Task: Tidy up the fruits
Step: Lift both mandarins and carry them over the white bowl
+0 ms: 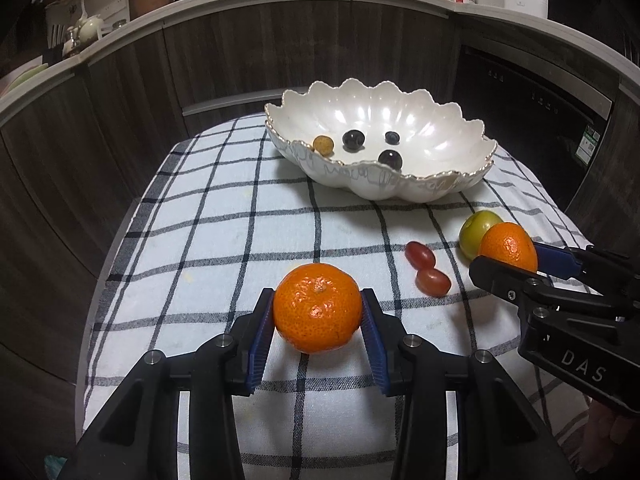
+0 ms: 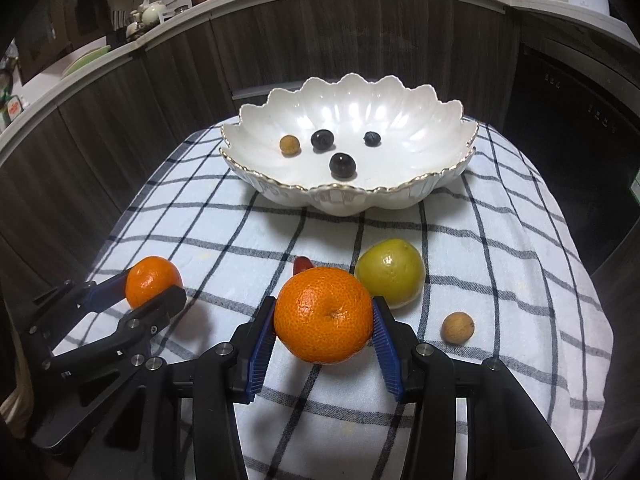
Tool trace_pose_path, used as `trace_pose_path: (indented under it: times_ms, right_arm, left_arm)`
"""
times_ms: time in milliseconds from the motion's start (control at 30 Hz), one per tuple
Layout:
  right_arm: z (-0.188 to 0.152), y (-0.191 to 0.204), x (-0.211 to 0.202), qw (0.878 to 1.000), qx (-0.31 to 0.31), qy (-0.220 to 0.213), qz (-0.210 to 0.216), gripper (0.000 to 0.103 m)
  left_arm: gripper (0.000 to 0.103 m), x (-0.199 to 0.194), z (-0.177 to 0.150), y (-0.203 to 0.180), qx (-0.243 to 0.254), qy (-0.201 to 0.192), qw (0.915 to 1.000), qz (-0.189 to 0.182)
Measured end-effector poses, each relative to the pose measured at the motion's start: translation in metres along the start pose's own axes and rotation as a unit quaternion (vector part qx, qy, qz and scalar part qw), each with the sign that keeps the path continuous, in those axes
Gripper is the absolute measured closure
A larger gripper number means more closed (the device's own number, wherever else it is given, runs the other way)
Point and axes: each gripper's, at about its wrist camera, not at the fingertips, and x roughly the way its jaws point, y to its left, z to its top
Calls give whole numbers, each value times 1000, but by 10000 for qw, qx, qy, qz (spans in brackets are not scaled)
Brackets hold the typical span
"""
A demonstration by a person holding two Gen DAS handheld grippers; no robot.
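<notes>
Now each gripper clamps an orange low over the checked cloth.

Left gripper [image 1: 318, 314] pinches one orange [image 1: 317, 307] between its blue pads; right gripper [image 2: 323, 320] squeezes the other orange [image 2: 323, 315], beside a green fruit [image 2: 390, 272] and a brown nut [image 2: 457, 327]. Beyond them a white bowl [image 2: 420, 196] holds four small fruits on the cloth [image 2: 500, 260].

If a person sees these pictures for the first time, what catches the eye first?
Two bright tangerines, one clamped in the left gripper and one in the right gripper, near the front of the checked cloth. Behind them stands a scalloped white bowl with four small fruits inside.
</notes>
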Motion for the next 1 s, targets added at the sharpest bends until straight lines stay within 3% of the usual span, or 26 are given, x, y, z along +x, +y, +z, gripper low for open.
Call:
trace_pose_path:
  times_ms: [1000]
  right_arm:
    - [56,-25,-30,9971,-30,-731,-215,56]
  left_arm:
    - [62,-9,67,-12,-171,-366,9992,18]
